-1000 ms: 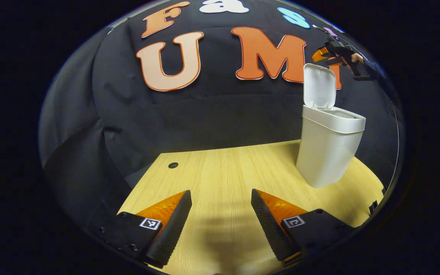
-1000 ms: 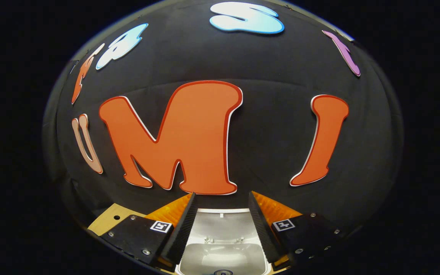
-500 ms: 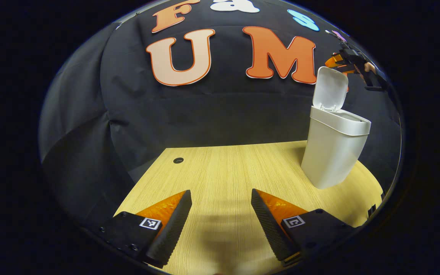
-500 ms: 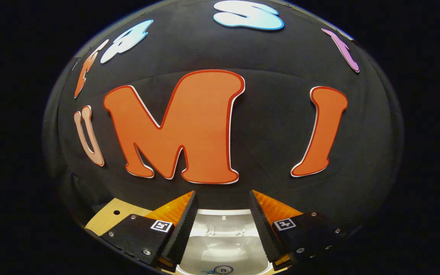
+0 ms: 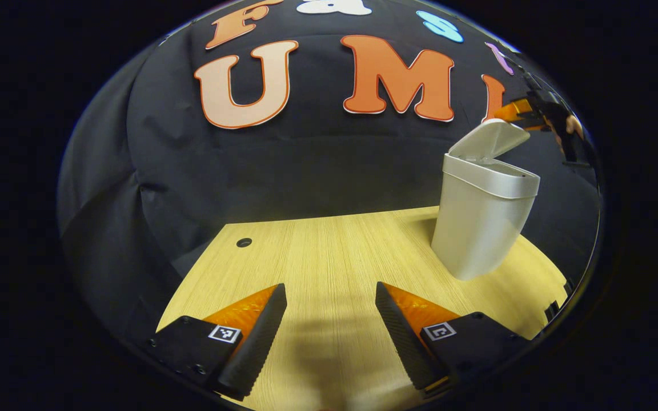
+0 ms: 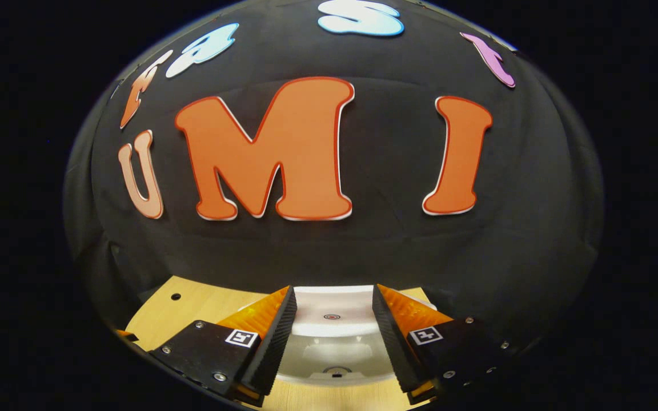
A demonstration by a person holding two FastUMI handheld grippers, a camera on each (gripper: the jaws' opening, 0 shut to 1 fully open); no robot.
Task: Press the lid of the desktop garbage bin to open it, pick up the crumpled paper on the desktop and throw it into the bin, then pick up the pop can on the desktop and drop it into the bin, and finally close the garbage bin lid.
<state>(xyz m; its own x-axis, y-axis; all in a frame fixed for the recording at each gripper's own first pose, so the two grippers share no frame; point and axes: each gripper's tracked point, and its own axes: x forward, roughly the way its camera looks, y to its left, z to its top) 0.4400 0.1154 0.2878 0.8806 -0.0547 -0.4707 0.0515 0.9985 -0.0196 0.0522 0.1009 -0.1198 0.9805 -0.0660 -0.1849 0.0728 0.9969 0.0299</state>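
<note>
White bin point(image 5: 480, 225) at the table's point(image 5: 329, 257) far right, lid point(image 5: 489, 138) half lowered under the right gripper point(image 5: 520, 111); both grippers spread, empty, left gripper point(image 5: 329, 334) low over bare wood.

No readable text, brand or number on anything; small square black-and-white coded tags sit on the left gripper point(image 5: 329, 331) bodies, one per side, pattern only, no characters; same kind of tags on the right gripper point(image 6: 332, 334); small round mark on the bin lid point(image 6: 332, 311), too small to read; bin point(image 5: 480, 222) body plain.
</note>
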